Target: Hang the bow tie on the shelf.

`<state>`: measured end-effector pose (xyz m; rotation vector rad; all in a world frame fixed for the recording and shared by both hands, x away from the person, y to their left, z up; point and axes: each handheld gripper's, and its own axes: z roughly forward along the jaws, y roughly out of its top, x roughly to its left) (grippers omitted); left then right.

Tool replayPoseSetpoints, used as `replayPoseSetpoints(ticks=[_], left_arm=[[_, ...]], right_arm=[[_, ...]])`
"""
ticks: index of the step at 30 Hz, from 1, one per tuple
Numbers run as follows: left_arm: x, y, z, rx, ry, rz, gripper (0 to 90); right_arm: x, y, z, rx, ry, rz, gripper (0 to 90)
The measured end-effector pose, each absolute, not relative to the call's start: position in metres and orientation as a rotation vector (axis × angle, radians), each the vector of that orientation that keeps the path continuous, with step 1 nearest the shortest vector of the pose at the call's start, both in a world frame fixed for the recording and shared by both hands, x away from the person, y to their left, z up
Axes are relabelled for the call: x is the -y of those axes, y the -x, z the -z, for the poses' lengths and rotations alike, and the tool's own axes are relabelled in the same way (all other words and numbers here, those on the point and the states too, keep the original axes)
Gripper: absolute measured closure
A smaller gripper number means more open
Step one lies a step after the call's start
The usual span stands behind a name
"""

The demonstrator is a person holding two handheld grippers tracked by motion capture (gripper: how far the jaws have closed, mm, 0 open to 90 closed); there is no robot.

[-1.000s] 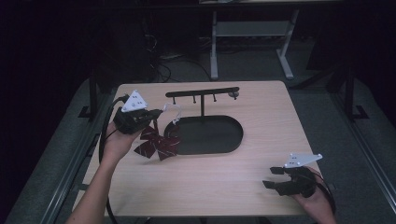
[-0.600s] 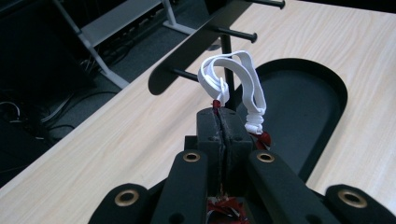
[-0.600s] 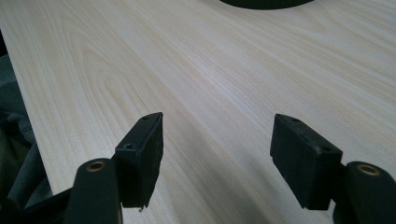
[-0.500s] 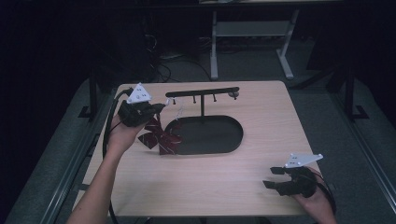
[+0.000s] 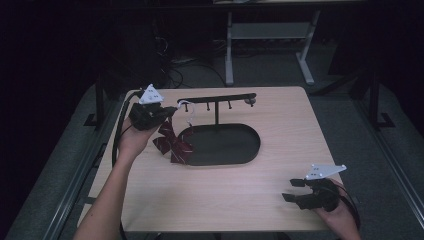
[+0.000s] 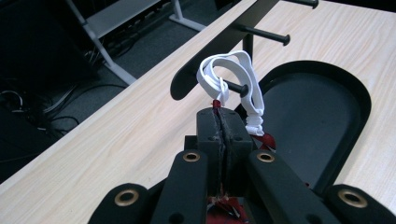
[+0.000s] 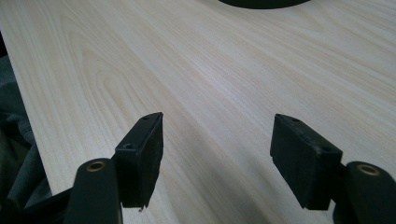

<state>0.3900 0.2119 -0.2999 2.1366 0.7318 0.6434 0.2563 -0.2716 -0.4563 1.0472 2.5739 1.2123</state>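
My left gripper (image 5: 169, 112) is shut on a dark red bow (image 5: 173, 143) at the knot where its white elastic loop (image 5: 186, 107) begins. It is at the left end of the black hanger stand (image 5: 218, 98). In the left gripper view the jaws (image 6: 223, 119) are pressed together on red fabric (image 6: 266, 140). There the white loop (image 6: 235, 77) stands up just ahead of them, and the end peg (image 6: 236, 87) of the rail (image 6: 219, 51) pokes through it. My right gripper (image 5: 296, 189) rests open near the table's front right corner, with nothing between its pads (image 7: 217, 149).
The stand's oval black base (image 5: 227, 146) lies mid-table, with two more pegs along the rail. The light wooden table (image 5: 280, 125) has bare room between the base and the right gripper. A desk frame and cables stand on the dark floor beyond.
The left hand has carried the bow a little farther back toward the rail's left end, lifting it off the table. The right gripper has not moved.
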Motion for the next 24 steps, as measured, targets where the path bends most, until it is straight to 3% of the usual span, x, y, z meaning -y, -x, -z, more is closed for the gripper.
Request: replayPoseSetpoints(ticks=[24], left_arm=[[-0.212, -0.404, 0.307, -0.773, -2.143, -0.63, 87.6]], right_arm=[[0.272, -0.257, 0.456, -2.573, -1.047, -1.21, 34.2]])
